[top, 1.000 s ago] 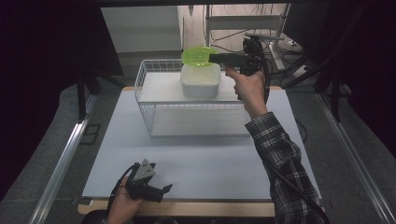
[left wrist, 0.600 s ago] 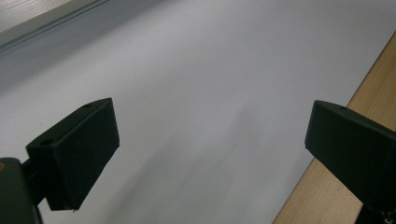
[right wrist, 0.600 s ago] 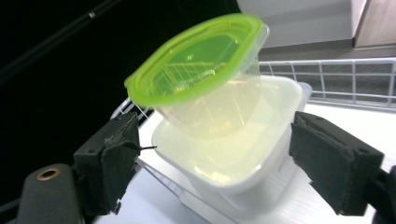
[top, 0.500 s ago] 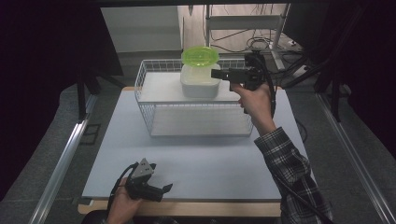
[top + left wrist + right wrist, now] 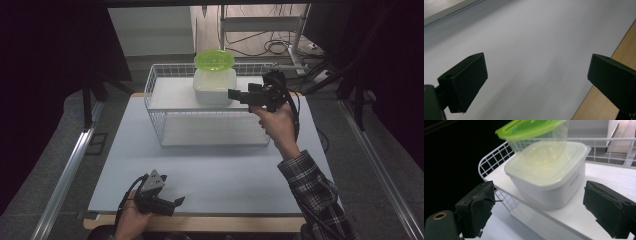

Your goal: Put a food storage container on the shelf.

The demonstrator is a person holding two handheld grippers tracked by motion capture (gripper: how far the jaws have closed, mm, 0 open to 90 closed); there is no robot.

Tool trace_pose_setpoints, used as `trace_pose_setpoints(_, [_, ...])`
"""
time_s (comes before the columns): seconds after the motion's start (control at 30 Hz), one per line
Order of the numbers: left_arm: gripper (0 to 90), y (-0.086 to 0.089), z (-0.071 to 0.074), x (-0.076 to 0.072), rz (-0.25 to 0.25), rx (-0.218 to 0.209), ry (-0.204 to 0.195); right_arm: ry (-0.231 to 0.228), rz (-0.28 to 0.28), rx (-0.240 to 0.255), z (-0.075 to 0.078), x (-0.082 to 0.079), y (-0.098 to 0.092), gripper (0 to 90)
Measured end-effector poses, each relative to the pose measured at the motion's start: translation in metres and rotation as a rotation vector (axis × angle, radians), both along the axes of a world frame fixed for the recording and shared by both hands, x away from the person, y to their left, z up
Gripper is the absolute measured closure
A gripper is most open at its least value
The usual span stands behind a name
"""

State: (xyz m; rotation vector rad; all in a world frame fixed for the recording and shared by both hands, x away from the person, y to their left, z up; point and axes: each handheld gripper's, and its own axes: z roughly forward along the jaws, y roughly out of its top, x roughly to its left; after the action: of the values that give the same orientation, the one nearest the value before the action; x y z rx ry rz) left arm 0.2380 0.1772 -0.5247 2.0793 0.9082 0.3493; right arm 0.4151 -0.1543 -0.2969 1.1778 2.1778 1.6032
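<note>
We see the green-lidded container (image 5: pixel 214 61) sitting on top of the white box (image 5: pixel 215 86), which stands on the upper shelf of the wire rack (image 5: pixel 165 107) at the far side of the table (image 5: pixel 215 175). Our right gripper (image 5: pixel 234 94) hangs just beside the white box, its jaws having just been opening and now wide with nothing between them. Our left gripper (image 5: pixel 179 201) rests near the table's front edge, jaws wide and empty.
</note>
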Motion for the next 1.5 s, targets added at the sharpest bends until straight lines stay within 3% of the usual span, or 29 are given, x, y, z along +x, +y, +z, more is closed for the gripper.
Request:
trace_pose_setpoints(0.17, [2.6, 0.0, 0.0, 0.0, 0.0, 0.004, -0.002, -0.021, 0.021, -0.031, -0.012, -0.008, 0.0, 9.6])
trace_pose_setpoints(1.1, [2.7, -0.001, 0.0, -0.001, -0.005, 0.025, -0.007, -0.054, 0.076, -0.074, -0.09, -0.039, -0.02, 3.1])
trace_pose_setpoints(1.5, [2.7, -0.002, 0.0, -0.002, -0.014, 0.045, -0.028, -0.078, 0.091, -0.113, -0.109, -0.057, -0.031, 0.0])
